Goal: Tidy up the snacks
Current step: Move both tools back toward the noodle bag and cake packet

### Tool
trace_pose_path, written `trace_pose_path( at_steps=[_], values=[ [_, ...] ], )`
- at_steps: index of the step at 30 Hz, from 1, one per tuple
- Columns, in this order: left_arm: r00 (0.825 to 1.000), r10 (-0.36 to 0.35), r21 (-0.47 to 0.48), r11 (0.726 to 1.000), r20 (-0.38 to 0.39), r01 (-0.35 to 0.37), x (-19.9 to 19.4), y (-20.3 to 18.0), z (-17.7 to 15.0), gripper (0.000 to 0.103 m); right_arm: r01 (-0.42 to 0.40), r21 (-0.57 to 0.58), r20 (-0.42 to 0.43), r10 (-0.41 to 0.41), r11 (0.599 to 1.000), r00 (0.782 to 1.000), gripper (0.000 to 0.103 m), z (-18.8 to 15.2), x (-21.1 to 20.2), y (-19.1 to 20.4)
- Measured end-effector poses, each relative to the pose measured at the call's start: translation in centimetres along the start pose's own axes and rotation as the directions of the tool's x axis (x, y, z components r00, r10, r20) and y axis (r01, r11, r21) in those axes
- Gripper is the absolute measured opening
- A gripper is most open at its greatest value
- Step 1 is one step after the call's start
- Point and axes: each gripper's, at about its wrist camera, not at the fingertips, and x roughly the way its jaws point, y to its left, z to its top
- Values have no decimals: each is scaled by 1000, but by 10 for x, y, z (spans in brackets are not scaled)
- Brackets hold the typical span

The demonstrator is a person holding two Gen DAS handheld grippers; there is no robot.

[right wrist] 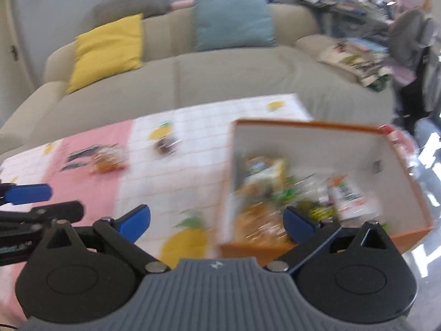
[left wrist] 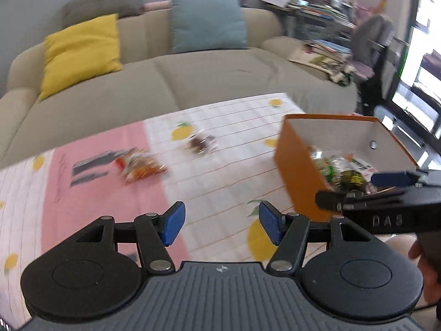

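An orange box [left wrist: 296, 171] [right wrist: 303, 135] with a white inside stands at the right of the table and holds several snack packets [left wrist: 339, 171] [right wrist: 275, 193]. A red-orange snack packet [left wrist: 139, 165] [right wrist: 107, 160] and a small dark snack [left wrist: 201, 143] [right wrist: 165, 146] lie on the tablecloth to its left. My left gripper [left wrist: 220, 224] is open and empty above the cloth. My right gripper [right wrist: 216, 222] is open and empty over the box's near left corner. Both views are blurred.
The table wears a pink and white lemon-print cloth [left wrist: 220, 176]. A beige sofa [left wrist: 171, 82] with a yellow cushion [left wrist: 82, 52] and a blue cushion [left wrist: 206, 22] stands behind it. Cluttered shelves [left wrist: 317, 8] and a chair [left wrist: 372, 44] are at the right.
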Motion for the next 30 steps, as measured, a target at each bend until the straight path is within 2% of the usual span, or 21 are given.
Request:
trace_pose_path(
  at_steps=[3,6,10,13,16,21,23,30],
  values=[
    [1000,20,-45,999,-4,-20,-3,20,-13,73,-30,17,-14,30,999,999,100,-11,6,19],
    [999,48,-86,995,-9,-49,-1,39,-21,73,-48,13,-3,48,999,999,100,-20,11,36],
    [999,53,-146,988,8,-51,-1,61,-31,73,-62,-24,31,63,998,998,100,-28,19,58],
    [997,65,-157,986,48,-56,-1,71,-35,73,-89,-46,60,92,995,994,100,-32,23,68],
    [997,61,-160,986,47,-53,5,78,-32,74,-105,-62,75,110,992,991,100,-30,32,73],
    [998,56,-174,984,34,-50,22,93,-23,75,-99,-120,78,109,988,991,100,-14,55,80],
    [998,57,-177,983,42,-49,30,99,-16,79,-91,-139,77,102,986,992,100,-5,66,81],
    [996,52,-113,993,68,-44,60,116,13,82,-72,-243,86,96,967,992,100,29,106,90]
  ],
)
